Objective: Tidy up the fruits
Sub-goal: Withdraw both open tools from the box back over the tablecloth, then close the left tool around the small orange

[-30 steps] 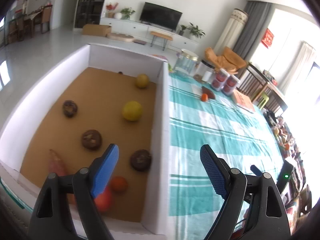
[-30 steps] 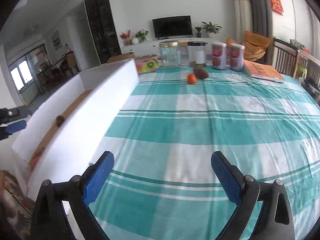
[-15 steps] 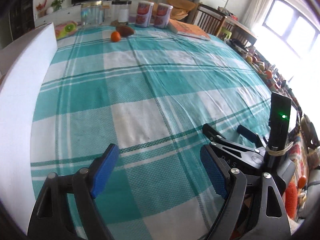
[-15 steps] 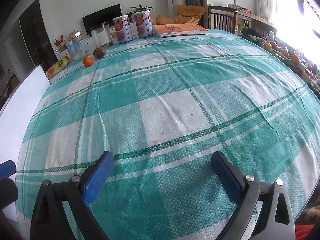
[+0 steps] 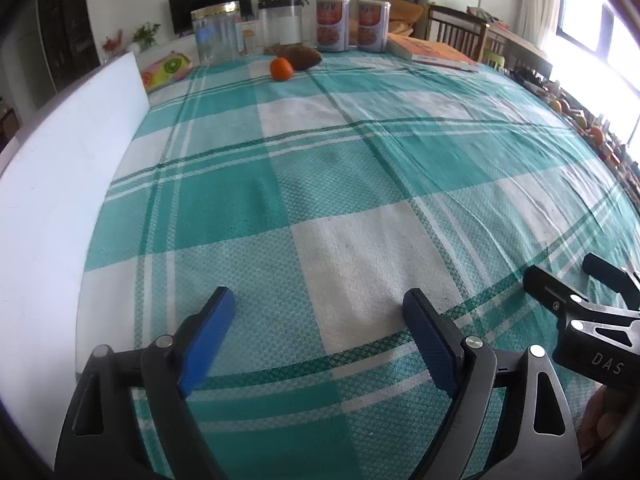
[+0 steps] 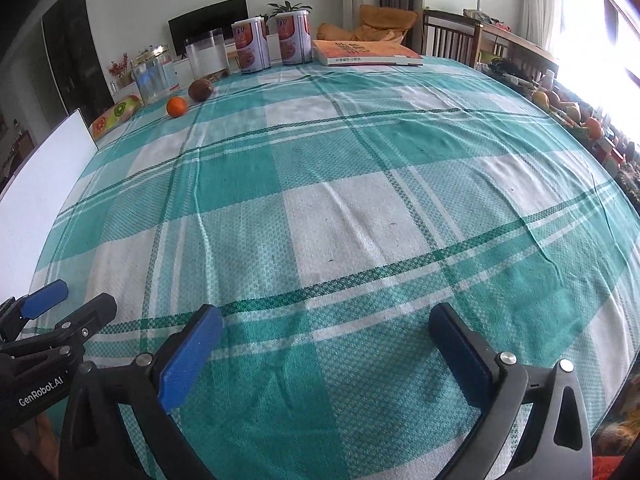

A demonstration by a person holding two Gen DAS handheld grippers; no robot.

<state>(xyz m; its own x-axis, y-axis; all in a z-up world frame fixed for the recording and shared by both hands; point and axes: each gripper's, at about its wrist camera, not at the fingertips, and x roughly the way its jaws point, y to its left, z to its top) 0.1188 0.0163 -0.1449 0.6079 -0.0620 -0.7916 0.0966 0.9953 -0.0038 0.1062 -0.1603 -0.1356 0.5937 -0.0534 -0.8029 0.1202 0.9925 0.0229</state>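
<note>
Along the left edge of the surface stands the white wall of a box (image 5: 60, 200), its inside hidden from both views; just beyond its far corner lies a fruit-printed packet (image 5: 166, 68), then a clear jar with a gold lid (image 5: 218, 34); further right, near the far edge of the checked teal tablecloth (image 5: 320, 208), sit the task's fruits: a small orange (image 5: 281, 69) touching or almost touching a brown fruit (image 5: 304, 58), with two printed tins (image 5: 333, 24) and an orange-covered book (image 5: 432, 50) beyond them. Nearer the cameras, the left gripper (image 5: 316, 336) hangs over bare cloth with its fingers spread wide and opening a little more, nothing between them; to its right the right gripper (image 6: 326, 346) also hangs over bare cloth, its fingers opening to their widest, likewise empty. Both are well apart from the fruit, so the step in hand looks like the approach to the next pick, not yet a grasp. The next move, as I judge it, calls for carrying one gripper across the cloth to the far side, setting its fingers either side of the orange without knocking the brown fruit beside it, closing gently on the round skin, then bringing it to the box.
</note>
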